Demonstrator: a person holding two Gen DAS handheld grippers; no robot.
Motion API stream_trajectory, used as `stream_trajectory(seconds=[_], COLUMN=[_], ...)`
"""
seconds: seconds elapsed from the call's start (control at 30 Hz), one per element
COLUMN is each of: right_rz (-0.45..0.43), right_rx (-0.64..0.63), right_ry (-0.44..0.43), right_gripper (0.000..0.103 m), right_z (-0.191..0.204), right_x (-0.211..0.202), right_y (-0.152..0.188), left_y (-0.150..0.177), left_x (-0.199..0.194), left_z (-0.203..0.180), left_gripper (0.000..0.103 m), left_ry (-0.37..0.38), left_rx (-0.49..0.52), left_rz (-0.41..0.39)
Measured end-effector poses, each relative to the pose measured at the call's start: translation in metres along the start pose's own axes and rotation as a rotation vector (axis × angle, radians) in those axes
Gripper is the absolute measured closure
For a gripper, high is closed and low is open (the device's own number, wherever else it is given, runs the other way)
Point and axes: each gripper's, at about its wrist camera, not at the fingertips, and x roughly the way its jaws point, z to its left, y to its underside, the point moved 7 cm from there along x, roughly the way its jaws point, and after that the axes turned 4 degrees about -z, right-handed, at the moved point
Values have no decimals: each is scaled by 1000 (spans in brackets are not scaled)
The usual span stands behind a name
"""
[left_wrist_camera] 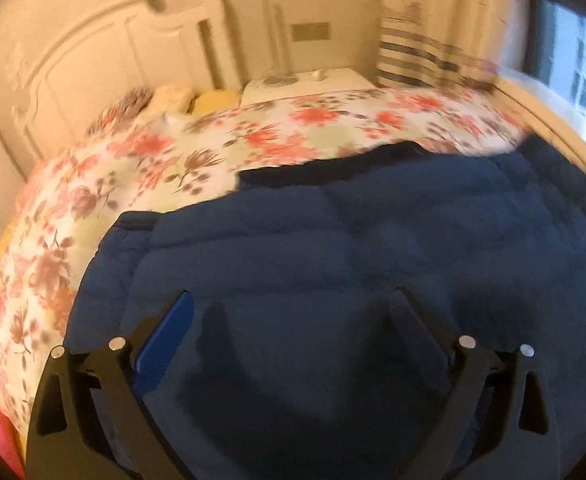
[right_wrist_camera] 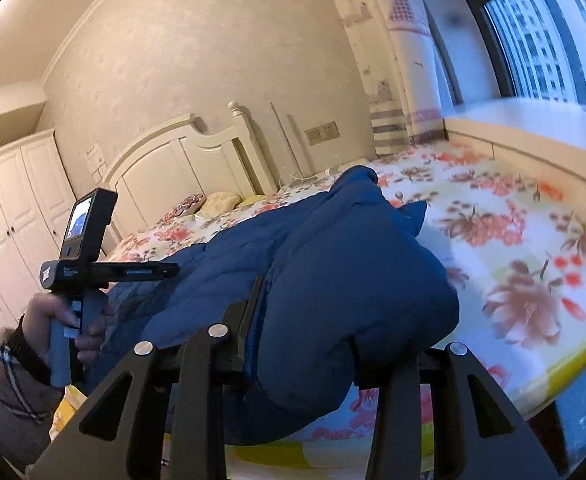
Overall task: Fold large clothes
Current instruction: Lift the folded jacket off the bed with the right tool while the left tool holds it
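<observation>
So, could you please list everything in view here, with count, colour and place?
padded jacket: one, dark blue, lying on the bed.
bed cover: one, white with red flowers, under the jacket.
headboard: one, cream, at the wall.
wardrobe: one, white, beside the headboard.
curtain: one, pale patterned, by the window.
window: one, dark-framed, beside the bed.
left gripper: one, black, open above the jacket.
right gripper: one, black, shut on a jacket fold.
left hand: one, on the handle.

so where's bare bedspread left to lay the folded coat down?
Free: floral bedspread between the blue padded coat and the window ledge, and the strip toward the headboard. Crowded: pillows at the headboard; coat fills the near side, bunched in the right gripper.
</observation>
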Motion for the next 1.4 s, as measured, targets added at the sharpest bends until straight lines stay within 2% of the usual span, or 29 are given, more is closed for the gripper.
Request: stream_trajectory(seconds=[0.07,0.17,0.27,0.3,0.4,0.47,0.5,0.53,0.57,0.63,0.67,0.77,0.8,0.83,0.93,0.97,1.0,1.03,1.13,1.23,1.3,1.4], right_rz=[3,-11,-31,-41,-75,-105,-116,-129,-142,-160,-168,-156,-141,-107,35,-6,-75,-106,-55,-72,-91,-101], right_rx=[2,-37,-55,-79,-195,-283,-317,-358,-405,-513,-584,-793,-907,-1040,-1375,-1498,-1573,-1615,-1504,-1515,-1523,-1465], right_ry=[-10,-8,-6,-4,-14,-33,-41,-52,-68,-103,-130,-176,-190,-206,-239,-218,-184,-166,-225,-230,-247,-366], right_gripper=[65,65,65,65,65,65,65,65,65,65,65,65,65,65,65,65,63,61,61,61,61,61], right_z=[1,11,22,31,71,105,119,135,155,201,230,299,325,349,381,384,385,385,381,381,383,384], right_x=[1,0,-2,-2,0,2,4,7,11,21,27,43,52,63,93,95,94,92,91,89,84,68], right_y=[-3,-11,-19,-23,-38,-50,-55,-59,-62,-60,-54,-20,4,36,134,165,178,188,171,169,171,161], left_y=[21,53,82,96,125,135,140,141,141,138,137,138,141,140,144,145,146,147,143,122,92,35], left_x=[-9,-42,-67,-70,-74,-82,-90,-96,-103,-109,-111,-115,-118,-120,-120,-117,-109,-104,-93,-93,-104,-123], left_z=[-9,4,9,6,5,13,22,33,54,103,124,216,247,264,300,303,302,298,274,254,240,216], left_gripper=[4,4,3,2,2,3,3,3,3,3,3,3,3,3,3,3,3,3,3,3,3,3], left_ry=[-47,-63,-17,19,67,160,248,292,300,232,208,165,182,209,268,298,331,348,396,394,381,338], left_rx=[55,34,45,76,122,108,93,73,30,-65,-110,-359,-456,-509,-606,-622,-638,-642,-597,-533,-442,-275], left_rz=[-13,-71,-110,-112,-137,-117,-114,-119,-135,-166,-175,-186,-195,-211,-229,-221,-197,-178,-136,-152,-196,-257])
